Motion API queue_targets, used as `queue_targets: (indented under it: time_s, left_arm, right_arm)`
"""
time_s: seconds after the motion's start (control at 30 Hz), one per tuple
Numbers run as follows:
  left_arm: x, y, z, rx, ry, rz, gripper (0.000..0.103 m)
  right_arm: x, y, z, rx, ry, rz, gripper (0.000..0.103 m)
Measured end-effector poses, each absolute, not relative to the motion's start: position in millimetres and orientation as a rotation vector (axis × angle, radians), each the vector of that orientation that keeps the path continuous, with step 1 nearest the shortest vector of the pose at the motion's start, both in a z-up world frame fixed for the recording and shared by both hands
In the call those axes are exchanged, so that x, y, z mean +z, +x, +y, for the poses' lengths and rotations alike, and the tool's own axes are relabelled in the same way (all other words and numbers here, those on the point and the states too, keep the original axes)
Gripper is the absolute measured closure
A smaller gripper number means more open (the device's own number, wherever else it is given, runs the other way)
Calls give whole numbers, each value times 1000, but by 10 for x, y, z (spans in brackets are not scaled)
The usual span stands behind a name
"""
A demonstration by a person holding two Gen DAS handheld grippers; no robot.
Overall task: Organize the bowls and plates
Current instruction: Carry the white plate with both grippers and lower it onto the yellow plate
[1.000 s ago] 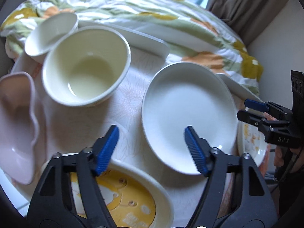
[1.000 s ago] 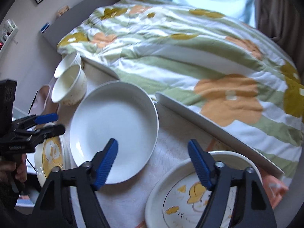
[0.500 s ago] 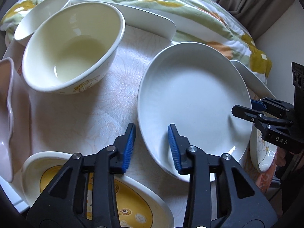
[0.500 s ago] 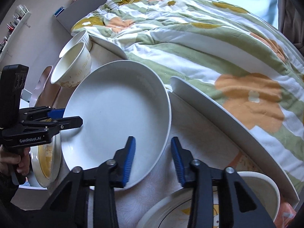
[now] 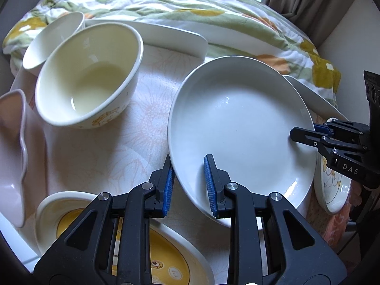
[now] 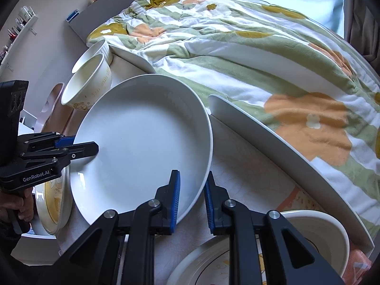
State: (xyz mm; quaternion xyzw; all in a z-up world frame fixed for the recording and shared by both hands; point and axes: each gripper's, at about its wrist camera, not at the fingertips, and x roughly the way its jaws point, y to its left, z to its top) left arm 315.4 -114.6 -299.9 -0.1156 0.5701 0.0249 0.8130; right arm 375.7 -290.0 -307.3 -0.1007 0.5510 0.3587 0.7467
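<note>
From where I stand, the pink wavy-edged dish [image 5: 11, 156] sits farthest left on the bench [image 5: 99, 152], at about nine o'clock in the left wrist view. Just beside it, toward ten o'clock, a cream bowl [image 5: 87, 76] leans against a smaller white bowl [image 5: 51, 40] behind it. At seven o'clock, under the left gripper's arms, lies a yellow-printed plate [image 5: 166, 251].

The left gripper [image 5: 188, 185] has its jaws clamped on the near rim of the big white plate [image 5: 239, 128], one blue pad [image 5: 169, 190] under the outside edge and the other on the inner face. The plate fills the middle of the bench, and its rim stands up off the cloth on that side. Across it, at three o'clock, the right gripper [image 5: 306, 134] bites the opposite rim; in its own view the right gripper [image 6: 192, 197] has its jaws closed on the edge at six o'clock, with the left gripper [image 6: 80, 143] at nine o'clock.

Crowding the plate on the right are a cartoon-printed plate [image 5: 334, 190], partly hidden behind the right gripper, and in the right wrist view a cream bowl with a dark ring [image 6: 318, 235] at five o'clock. A long white tray edge [image 6: 285, 147] runs along the far side, and behind it lies the flowered quilt [image 6: 261, 47] on the bed.
</note>
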Motion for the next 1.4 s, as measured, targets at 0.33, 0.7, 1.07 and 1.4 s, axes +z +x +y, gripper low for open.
queue_targets:
  time_s: [0.33,0.7,1.07,1.4]
  left_arm:
    - [-2746,3042,-1098,46,-232,1173,81]
    - [-2332,2601,-874,17,-247,1111,81]
    - [-2216,2010,-263,-95,-208,1118,81]
    - [-2517,1666,174,-251,-159,1195,81]
  right_arm:
    - [-2853,3642,-2901,778,-220,1152,85]
    - [-2402,3246,-2749,744,-225,1110,85]
    - [-2338,2483,-2330,612,-108,1140,85]
    - [-2619,1771,-1952,433,5,1193,85]
